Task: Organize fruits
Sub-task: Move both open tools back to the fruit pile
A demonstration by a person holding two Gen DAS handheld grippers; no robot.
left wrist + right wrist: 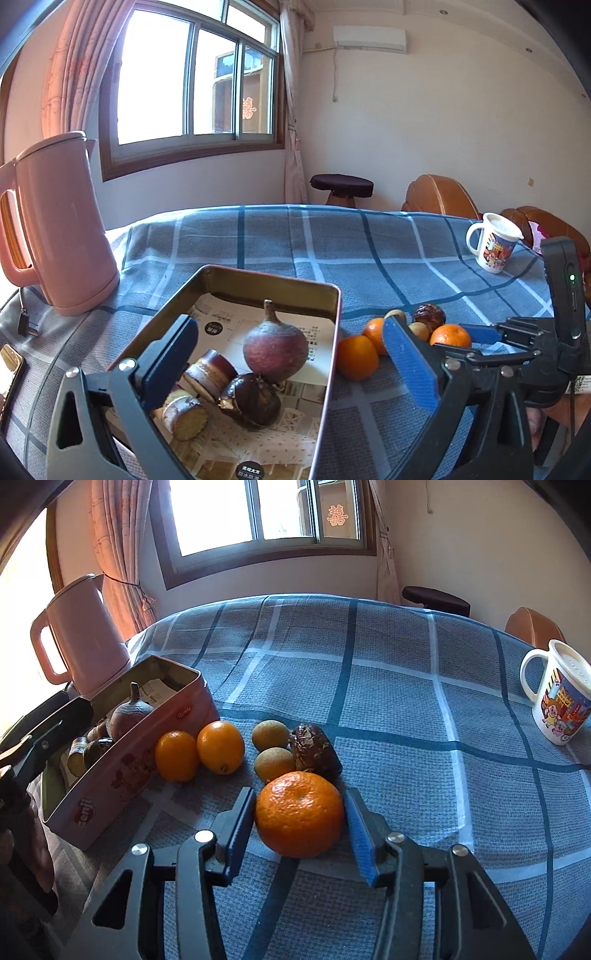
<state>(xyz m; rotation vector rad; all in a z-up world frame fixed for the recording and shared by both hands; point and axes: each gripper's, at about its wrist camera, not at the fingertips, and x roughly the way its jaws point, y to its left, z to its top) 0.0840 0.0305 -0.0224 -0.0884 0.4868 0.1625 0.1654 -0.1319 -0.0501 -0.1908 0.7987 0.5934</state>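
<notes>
A pink tin box (334,325) (110,794) holds a purple round fruit (275,349), a dark fruit (251,400) and cut sugarcane pieces (207,373). On the cloth right of it lie two small oranges (219,746), two tan fruits (273,762), a dark wrinkled fruit (314,751) and a mandarin (299,814) (450,336). My right gripper (300,823) has its fingers on both sides of the mandarin, touching or nearly so. My left gripper (291,347) is open and empty above the tin.
A pink kettle (55,225) (81,635) stands behind the tin at left. A white printed mug (493,247) (561,698) stands at the far right. The table has a blue checked cloth (388,664). A stool and brown chairs stand beyond it.
</notes>
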